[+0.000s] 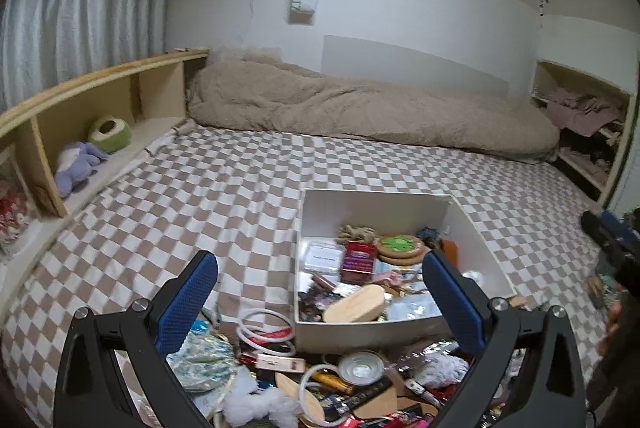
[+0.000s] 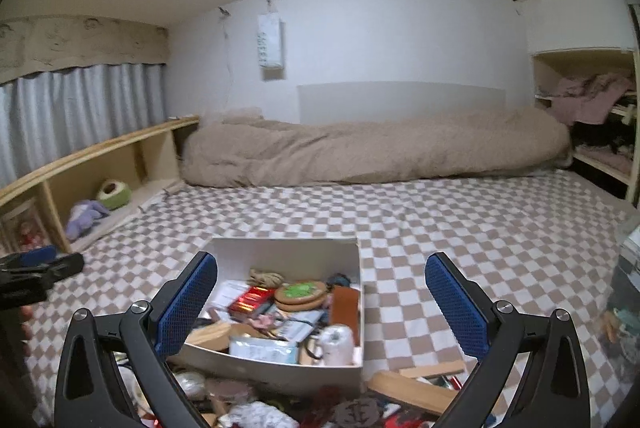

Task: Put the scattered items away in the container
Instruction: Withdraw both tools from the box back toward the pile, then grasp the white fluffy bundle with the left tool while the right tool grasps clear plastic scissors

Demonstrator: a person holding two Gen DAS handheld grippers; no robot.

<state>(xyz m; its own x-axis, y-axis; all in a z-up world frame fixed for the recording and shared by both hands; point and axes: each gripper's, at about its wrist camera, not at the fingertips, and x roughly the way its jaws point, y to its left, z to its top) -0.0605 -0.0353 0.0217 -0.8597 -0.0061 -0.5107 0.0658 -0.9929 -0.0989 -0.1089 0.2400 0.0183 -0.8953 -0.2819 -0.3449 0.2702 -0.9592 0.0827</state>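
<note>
Both your left claw (image 1: 320, 302) and right claw (image 2: 320, 302) gape empty; the clutter pile (image 1: 320, 380) lies nearer the left, low in frame before the white box (image 1: 376, 207).

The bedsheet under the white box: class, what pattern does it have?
The bedsheet has a beige-and-white checkerboard pattern, clearest in the right wrist view.

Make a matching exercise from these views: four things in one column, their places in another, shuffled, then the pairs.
Things:
1. round cork coaster with green design
2. purple plush toy
3. white rings
4. beige blanket

Places:
A. on the wooden shelf at the left
B. bunched along the far wall
C. inside the white box
D. on the checkered cover, outside the box, by its near left corner

Pairs: 1-C, 2-A, 3-D, 4-B
</note>
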